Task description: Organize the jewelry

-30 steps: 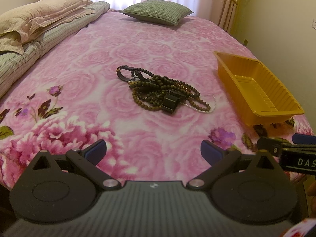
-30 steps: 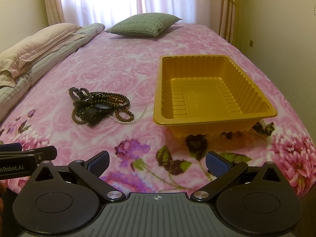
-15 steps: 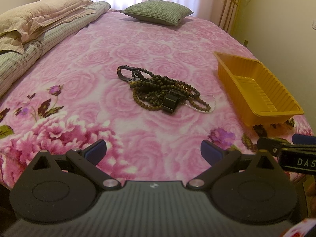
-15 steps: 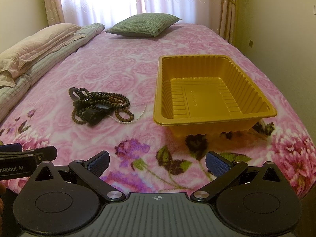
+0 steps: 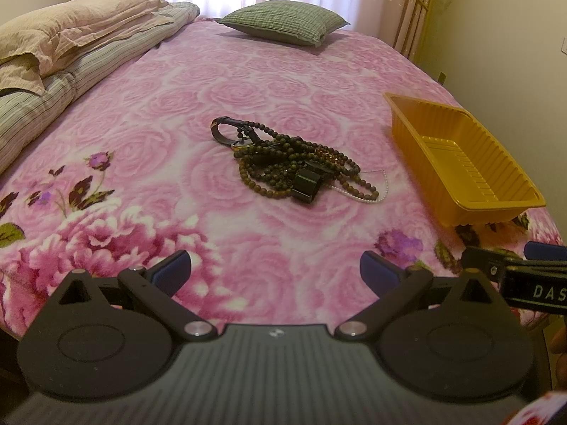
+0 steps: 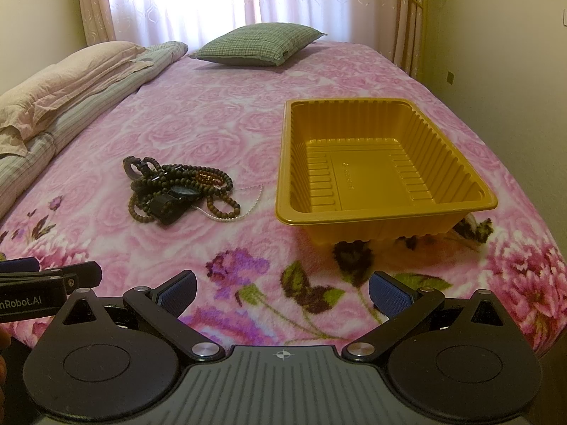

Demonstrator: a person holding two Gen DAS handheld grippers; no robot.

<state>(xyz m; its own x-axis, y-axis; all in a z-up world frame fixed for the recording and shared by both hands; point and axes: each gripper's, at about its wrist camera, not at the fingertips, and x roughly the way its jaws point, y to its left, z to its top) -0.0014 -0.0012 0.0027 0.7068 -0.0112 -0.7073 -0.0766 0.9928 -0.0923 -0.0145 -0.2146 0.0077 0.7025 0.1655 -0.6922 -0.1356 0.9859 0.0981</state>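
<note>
Yellow tray (image 6: 384, 209) sits empty, tangled beads (image 6: 177, 191) left of it untouched, both grippers (image 5: 274, 271) (image 6: 281, 292) spread wide.

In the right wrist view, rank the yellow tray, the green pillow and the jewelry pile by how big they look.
1. yellow tray
2. green pillow, though it lies farther off, so its true size is unsure
3. jewelry pile

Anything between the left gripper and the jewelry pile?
No: only bare floral blanket separates the open left gripper from the jewelry pile, per the left wrist view.
</note>
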